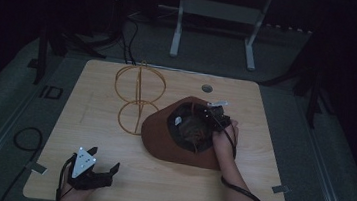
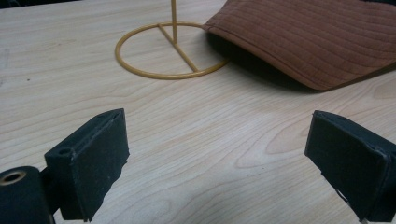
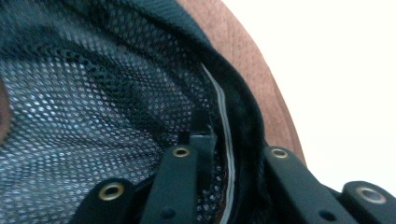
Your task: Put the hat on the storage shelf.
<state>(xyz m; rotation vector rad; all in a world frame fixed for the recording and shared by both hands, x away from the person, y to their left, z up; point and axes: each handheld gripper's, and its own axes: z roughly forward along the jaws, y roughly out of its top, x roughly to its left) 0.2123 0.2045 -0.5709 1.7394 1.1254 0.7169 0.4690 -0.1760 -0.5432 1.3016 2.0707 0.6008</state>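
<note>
- One brown hat (image 1: 172, 140) lies upside down on the counter (image 1: 108, 173), its mesh-lined hollow facing up and its brim touching the ring base of the wire stand.
- The right gripper (image 1: 213, 115) sits at the far rim of the hat; in the right gripper view its jaws are clenched on the hat's edge (image 3: 233, 135), one inside against the mesh lining (image 3: 93, 102), one outside the black band.
- The step in hand looks like the pick-up: the grasp on the rim seems made, the hat not yet raised.
- Next, I judge, the hat must be lifted clear, turned crown-up and carried to the gold wire stand (image 1: 137, 96) just beside the hat, with the grip kept firm, since soft cloth may sag or slip.
- The left gripper (image 1: 93, 166) rests near the front edge of the counter, well apart from the hat, jaws released and spread wide with nothing between them; its view faces the stand's ring base (image 2: 168, 51) and the hat's brim (image 2: 308, 42).
</note>
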